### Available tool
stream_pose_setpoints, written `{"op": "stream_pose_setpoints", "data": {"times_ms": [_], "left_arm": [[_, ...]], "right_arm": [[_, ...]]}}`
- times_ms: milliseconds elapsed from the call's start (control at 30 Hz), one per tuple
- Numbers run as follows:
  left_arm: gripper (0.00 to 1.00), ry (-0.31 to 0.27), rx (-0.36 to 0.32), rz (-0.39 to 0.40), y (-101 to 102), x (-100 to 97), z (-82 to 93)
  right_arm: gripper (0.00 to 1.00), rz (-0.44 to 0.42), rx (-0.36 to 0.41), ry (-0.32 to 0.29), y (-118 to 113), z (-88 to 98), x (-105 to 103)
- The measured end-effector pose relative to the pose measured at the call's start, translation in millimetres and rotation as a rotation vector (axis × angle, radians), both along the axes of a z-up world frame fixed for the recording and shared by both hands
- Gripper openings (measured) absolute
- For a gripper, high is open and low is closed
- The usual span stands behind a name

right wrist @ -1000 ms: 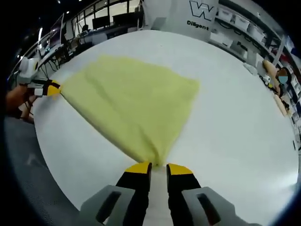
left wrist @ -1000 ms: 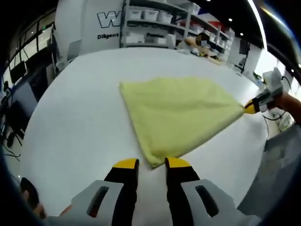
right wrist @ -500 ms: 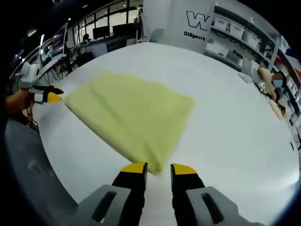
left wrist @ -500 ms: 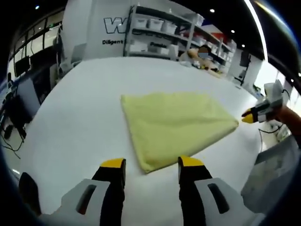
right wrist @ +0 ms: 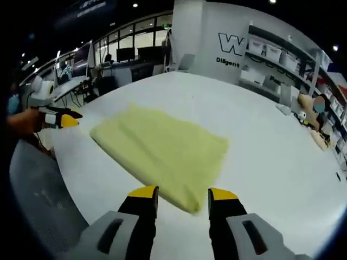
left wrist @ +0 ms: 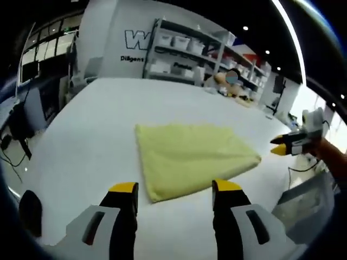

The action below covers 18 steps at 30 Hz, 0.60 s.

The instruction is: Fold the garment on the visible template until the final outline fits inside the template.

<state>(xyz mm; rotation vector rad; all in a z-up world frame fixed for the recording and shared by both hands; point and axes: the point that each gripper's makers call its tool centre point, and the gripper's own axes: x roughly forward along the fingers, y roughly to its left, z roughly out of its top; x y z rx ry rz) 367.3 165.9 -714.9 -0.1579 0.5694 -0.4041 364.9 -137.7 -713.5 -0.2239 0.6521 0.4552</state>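
The garment (left wrist: 192,158) lay folded flat on the white counter (left wrist: 81,135), at twelve o'clock from my left gripper (left wrist: 176,189) and right gripper (right wrist: 183,196), both with jaws spread and holding nothing; I saw no template outline, so I couldn't judge the fit.

Folded yellow garment (left wrist: 192,158) flat on white table (left wrist: 81,130), left gripper (left wrist: 174,187) fingers apart
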Motion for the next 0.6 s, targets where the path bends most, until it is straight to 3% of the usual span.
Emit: {"op": "stream_pose_setpoints", "data": {"times_ms": [233, 433, 533, 600], "left_arm": [[0.66, -0.029, -0.018, -0.009, -8.3, -7.5, 10.8], [0.81, -0.068, -0.008, -0.043, -25.4, -10.8, 18.9], [0.85, -0.102, -0.004, -0.072, -35.3, -12.2, 25.9], [0.87, -0.156, -0.020, -0.097, -42.7, -11.4, 36.2]], "right_arm": [[0.52, -0.003, 0.036, -0.048, 8.7, 11.6, -5.2], [0.75, -0.032, 0.090, -0.100, 13.0, 19.1, -6.1], [0.80, -0.034, 0.128, -0.137, 17.0, 25.7, -6.7], [0.82, -0.021, 0.164, -0.176, 22.1, 33.6, -6.1]]}}
